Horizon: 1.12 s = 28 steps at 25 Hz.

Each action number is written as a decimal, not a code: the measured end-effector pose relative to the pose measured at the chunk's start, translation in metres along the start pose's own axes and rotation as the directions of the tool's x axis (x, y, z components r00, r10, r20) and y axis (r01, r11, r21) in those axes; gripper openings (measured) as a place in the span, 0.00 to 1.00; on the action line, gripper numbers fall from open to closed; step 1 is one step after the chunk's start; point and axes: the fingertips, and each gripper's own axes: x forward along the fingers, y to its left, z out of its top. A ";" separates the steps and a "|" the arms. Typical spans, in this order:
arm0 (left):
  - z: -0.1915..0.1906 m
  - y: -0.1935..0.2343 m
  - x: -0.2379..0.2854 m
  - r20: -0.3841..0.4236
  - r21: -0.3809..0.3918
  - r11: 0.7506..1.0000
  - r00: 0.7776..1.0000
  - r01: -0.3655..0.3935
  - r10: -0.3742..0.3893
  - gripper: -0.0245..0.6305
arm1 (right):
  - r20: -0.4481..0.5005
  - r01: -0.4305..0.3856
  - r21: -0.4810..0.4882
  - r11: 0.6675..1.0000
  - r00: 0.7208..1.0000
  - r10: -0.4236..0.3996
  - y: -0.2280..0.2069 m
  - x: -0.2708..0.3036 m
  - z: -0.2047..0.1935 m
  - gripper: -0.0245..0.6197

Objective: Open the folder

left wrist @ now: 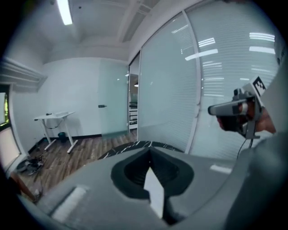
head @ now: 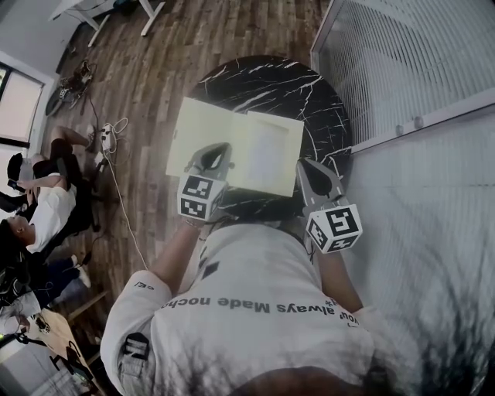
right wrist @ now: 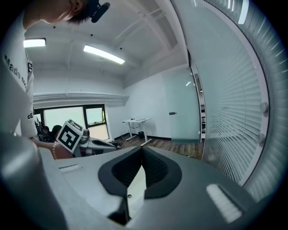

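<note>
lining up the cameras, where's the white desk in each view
Head view: desk at the top left edge, cut off.
Left gripper view: mid left, by the far wall.
Right gripper view: near the centre.
Shared landmark: the glass wall with blinds, right of the desk.

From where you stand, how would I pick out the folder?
Find the glass wall; the round black marble table stands beside it. The folder lies flat on that table, a pale yellow rectangle spread open, the only pale thing on the dark top.
</note>
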 end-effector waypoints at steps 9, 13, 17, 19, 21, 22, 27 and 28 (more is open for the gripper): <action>0.075 -0.079 -0.016 0.194 0.003 0.985 0.967 0.171 -0.169 0.04 | 0.054 0.009 -0.079 0.997 0.999 -0.005 0.011 -0.019 0.031 0.04; 0.090 -0.095 -0.018 0.236 0.001 0.980 0.952 0.201 -0.195 0.04 | 0.072 0.021 -0.091 0.996 0.997 -0.015 0.012 -0.026 0.039 0.04; 0.106 -0.108 -0.022 0.275 0.007 0.975 0.937 0.223 -0.217 0.04 | 0.089 0.023 -0.104 0.994 0.996 -0.014 0.014 -0.031 0.046 0.04; 0.111 -0.114 -0.024 0.284 0.017 0.971 0.930 0.239 -0.233 0.04 | 0.092 0.029 -0.110 0.993 0.996 -0.019 0.015 -0.031 0.049 0.04; 0.114 -0.118 -0.024 0.288 0.029 0.968 0.926 0.247 -0.245 0.04 | 0.096 0.037 -0.105 0.994 0.995 -0.027 0.014 -0.032 0.051 0.04; 0.115 -0.119 -0.024 0.287 0.033 0.968 0.925 0.249 -0.248 0.04 | 0.099 0.040 -0.102 0.994 0.995 -0.030 0.013 -0.032 0.052 0.04; 0.112 -0.120 -0.020 0.282 0.036 0.966 0.925 0.255 -0.254 0.04 | 0.104 0.050 -0.097 0.994 0.994 -0.039 0.008 -0.031 0.050 0.04; 0.112 -0.120 -0.019 0.281 0.036 0.966 0.925 0.255 -0.255 0.04 | 0.105 0.050 -0.099 0.994 0.994 -0.039 0.007 -0.031 0.049 0.04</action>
